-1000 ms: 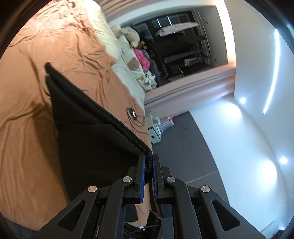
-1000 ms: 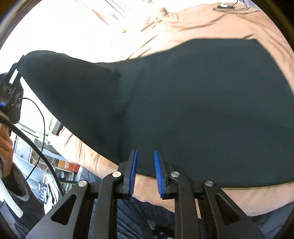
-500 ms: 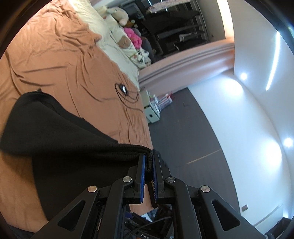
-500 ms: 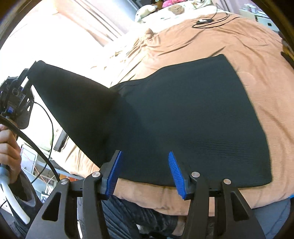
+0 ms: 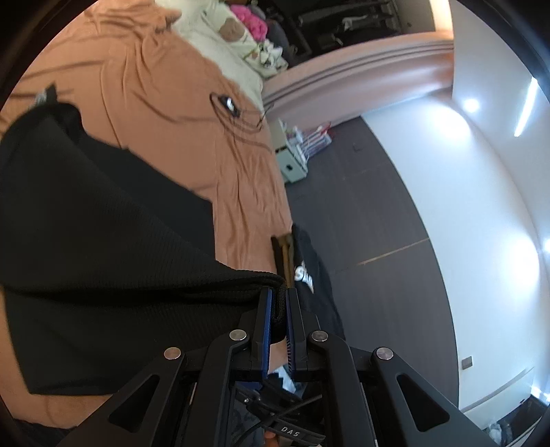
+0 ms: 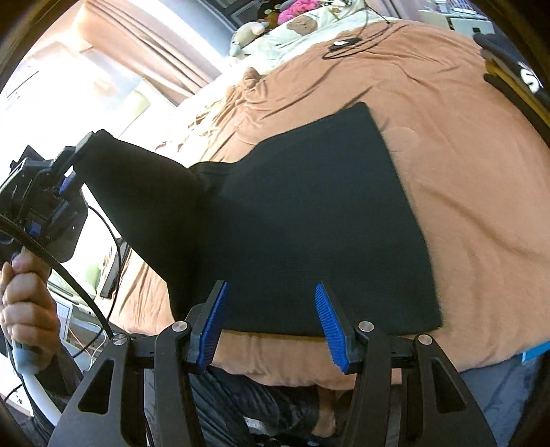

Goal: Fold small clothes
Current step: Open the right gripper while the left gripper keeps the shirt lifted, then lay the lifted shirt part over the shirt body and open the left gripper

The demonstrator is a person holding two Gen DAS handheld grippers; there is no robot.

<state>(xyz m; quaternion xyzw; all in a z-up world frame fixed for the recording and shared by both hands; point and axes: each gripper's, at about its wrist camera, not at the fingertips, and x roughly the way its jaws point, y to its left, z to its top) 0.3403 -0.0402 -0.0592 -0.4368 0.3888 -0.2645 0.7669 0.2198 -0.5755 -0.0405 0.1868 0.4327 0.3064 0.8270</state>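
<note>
My left gripper (image 5: 279, 311) is clamped tight on the hem of the black garment (image 5: 103, 240), blue pads pressed together with only the thick knit edge squeezed between them. From the right wrist view I see that same left gripper (image 6: 67, 175) off to the side, raised, pulling one corner of the garment (image 6: 309, 223) up off the bed into a taut cone. My left hand (image 6: 24, 292) grips the handle below it, cable looping down.

My right gripper (image 6: 271, 321) is spread wide, blue pads (image 6: 215, 319) well apart, nothing between them. It hovers at the near edge of the garment, just over the hem, and I can't tell if the tips touch the cloth.

The rest of the garment lies flat on the tan bedsheet (image 6: 464, 172), a broad dark panel with a straight far edge and a clean right side. The sheet is wrinkled further up the bed.

Beyond the garment, a small device with a black cable (image 6: 343, 44) lies on the sheet. Soft toys (image 6: 295, 20) sit at the head of the bed. A folded stack of dark clothes (image 6: 515, 82) rests at the right edge of the bed; in the left view that stack (image 5: 299, 261) shows just past my pads, white lettering on top.
</note>
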